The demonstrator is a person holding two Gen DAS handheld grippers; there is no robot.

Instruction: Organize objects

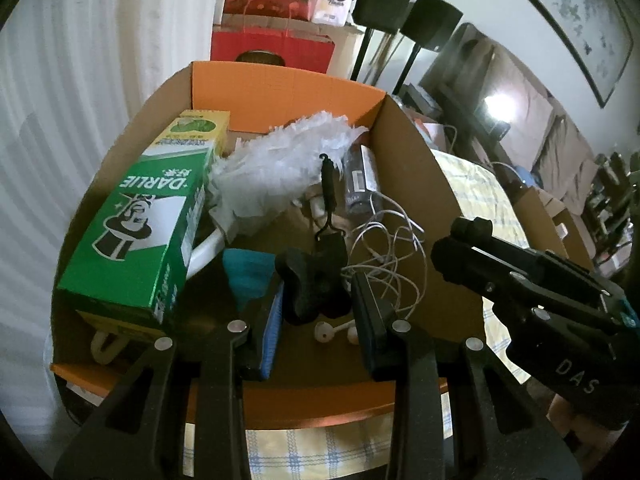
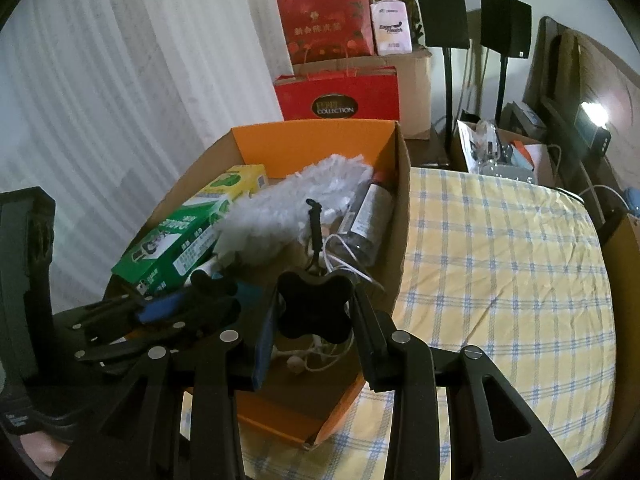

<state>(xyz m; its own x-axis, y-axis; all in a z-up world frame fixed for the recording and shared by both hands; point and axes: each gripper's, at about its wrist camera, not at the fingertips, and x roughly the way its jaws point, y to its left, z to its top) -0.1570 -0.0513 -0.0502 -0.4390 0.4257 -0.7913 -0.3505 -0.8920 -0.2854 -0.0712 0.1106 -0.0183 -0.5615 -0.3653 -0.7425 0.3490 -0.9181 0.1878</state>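
Observation:
An orange cardboard box [image 1: 288, 84] [image 2: 316, 140] stands on the bed. It holds a green Darlie carton [image 1: 140, 220] [image 2: 172, 244], a white feather duster [image 1: 280, 160] [image 2: 288, 204], a dark bottle [image 1: 360, 180] [image 2: 368, 216] and tangled white earphones [image 1: 384, 248] [image 2: 316, 356]. My left gripper [image 1: 318, 284] [image 2: 208, 292] hangs over the box's near end, shut on a black lobed piece [image 1: 312, 288]. A thin black hooked strap [image 1: 329, 192] [image 2: 315, 232] rises just beyond it. Beside it, my right gripper [image 2: 316, 300] [image 1: 452, 248] is shut on a similar black lobed piece [image 2: 316, 312].
The yellow plaid sheet [image 2: 500, 280] spreads to the right of the box. Red gift bags [image 2: 336, 92] and cartons stack behind it, with two black speakers on stands [image 2: 440, 12]. A white curtain [image 2: 120, 80] hangs at the left. A cluttered open carton [image 2: 500, 152] sits at the bed's far end.

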